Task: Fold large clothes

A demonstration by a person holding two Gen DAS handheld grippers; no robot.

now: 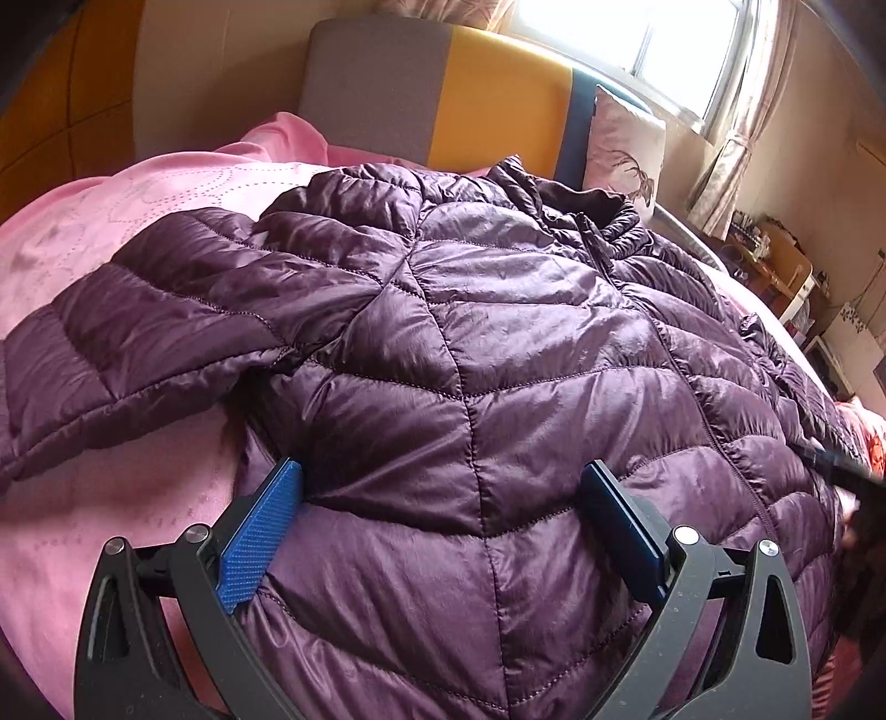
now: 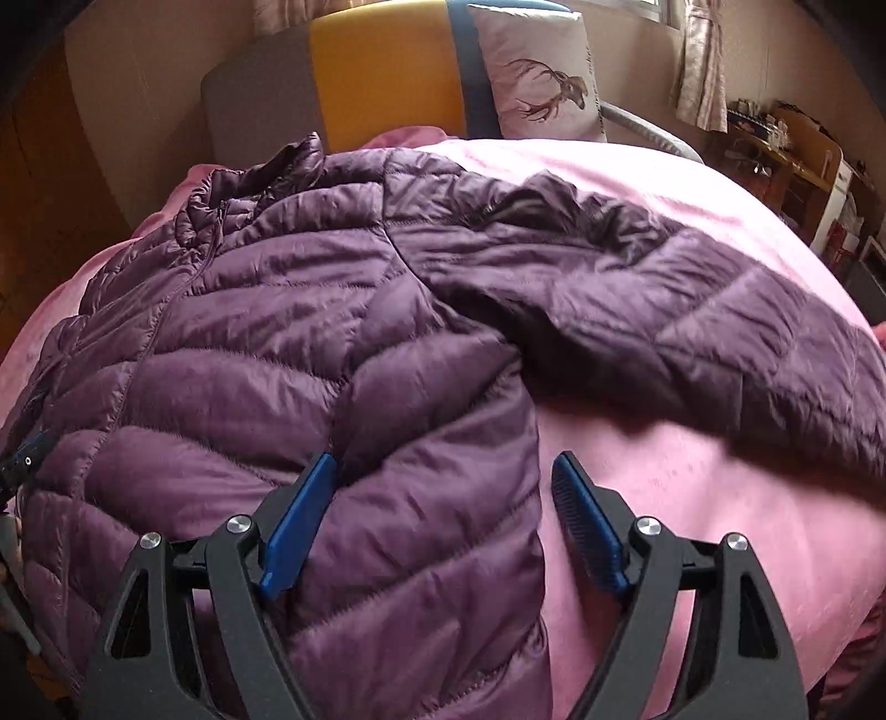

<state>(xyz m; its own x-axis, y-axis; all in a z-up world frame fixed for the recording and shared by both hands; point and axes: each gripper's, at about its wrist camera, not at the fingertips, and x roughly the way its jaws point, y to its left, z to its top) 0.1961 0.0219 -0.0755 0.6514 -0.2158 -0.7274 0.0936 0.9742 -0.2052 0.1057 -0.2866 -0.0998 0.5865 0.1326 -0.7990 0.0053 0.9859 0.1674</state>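
Left wrist view: the left gripper (image 1: 443,498) is held with jaws apart over one purple quilted jacket (image 1: 498,343), nothing clamped. The right gripper (image 2: 443,498) is likewise spread above the jacket's side edge. Jacket laid flat, two sleeves out, on one pink bedspread (image 2: 692,498); one antler-print pillow (image 2: 542,77) noted at the headboard (image 2: 382,72).

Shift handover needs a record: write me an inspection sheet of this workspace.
Surface: pink quilted bedspread, wrinkled.
Job's things: purple quilted puffer jacket spread front up, zipped, both sleeves out sideways, unfolded.
Clutter: deer-print pillow at the headboard.
Grippers: left tool open over the jacket's lower body; right tool open, straddling the jacket's side edge.
Cables: nothing seen.
Surroundings: grey, yellow and blue headboard, curtained window, cluttered wooden desk.
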